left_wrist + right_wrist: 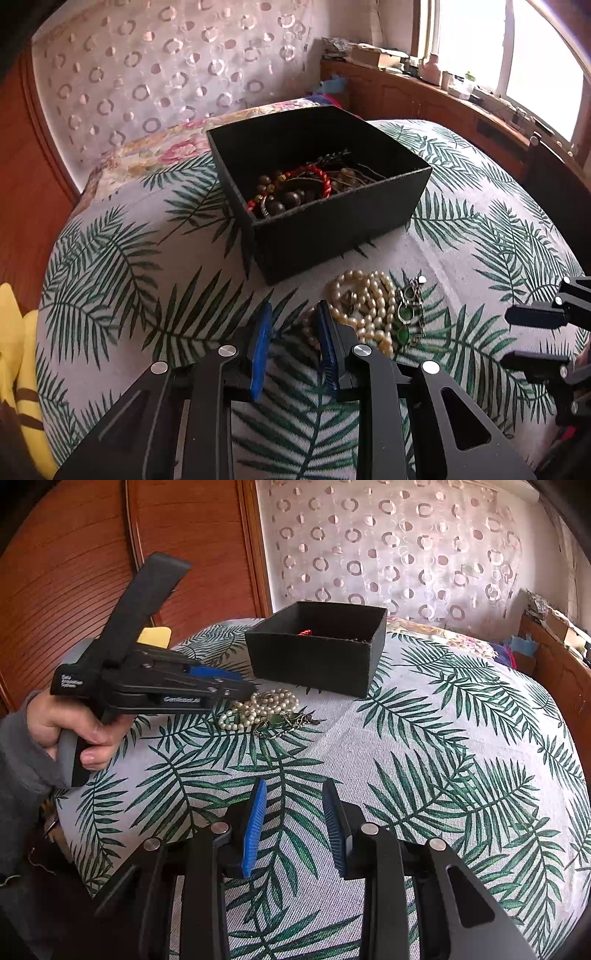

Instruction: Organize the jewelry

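Leaf-printed bedspread (424, 738) lies bare across the centre and right of my right wrist view, sloping off at the frame's right edge. My right hand-held gripper (295, 827) hangs over it, blue pads (255, 827) a moderate gap apart, holding nothing. At centre left of that view lies the cream pearl necklace (255, 710), heaped with no clear long axis, touching the green-stone silver earrings (284, 722). My left hand-held gripper (293, 347) stands with its tips at the pearls (365, 306), narrowly parted and empty. Just above them in the left wrist view sits the square black open box (332, 229), one corner pointing at the heap and beaded bracelets (288, 192) inside.
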